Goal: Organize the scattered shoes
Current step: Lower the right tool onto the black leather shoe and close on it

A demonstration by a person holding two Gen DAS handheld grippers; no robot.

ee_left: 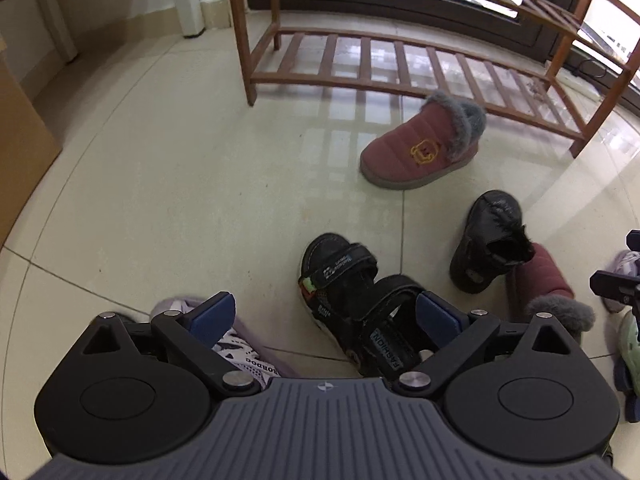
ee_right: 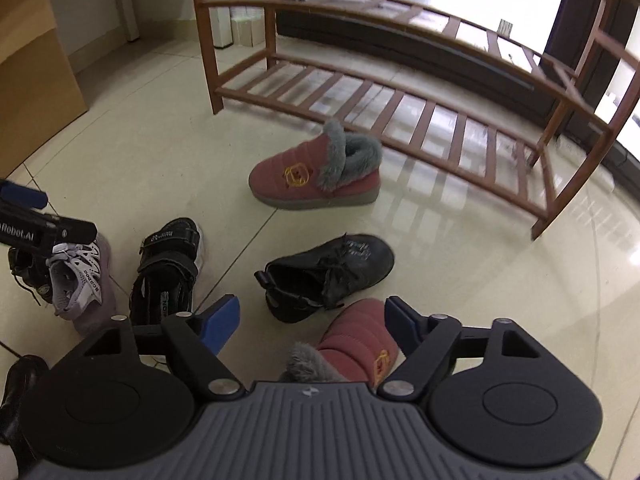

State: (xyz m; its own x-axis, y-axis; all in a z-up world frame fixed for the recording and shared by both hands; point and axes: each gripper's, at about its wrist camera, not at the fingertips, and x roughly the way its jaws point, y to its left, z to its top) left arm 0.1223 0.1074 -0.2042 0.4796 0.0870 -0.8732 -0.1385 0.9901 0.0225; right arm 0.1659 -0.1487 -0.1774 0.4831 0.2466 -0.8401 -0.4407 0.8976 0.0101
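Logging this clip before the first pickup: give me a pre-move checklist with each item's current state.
1. Left gripper open, holding nothing: ok.
2. Right gripper open, holding nothing: ok.
3. Rack bottom shelf free of shoes: ok.
4. Pink boot lies between the right gripper's fingers: ok.
5. Sandal centred in the left gripper: not ok, it sits toward the right finger.
6. Second pink boot upright near the rack: ok.
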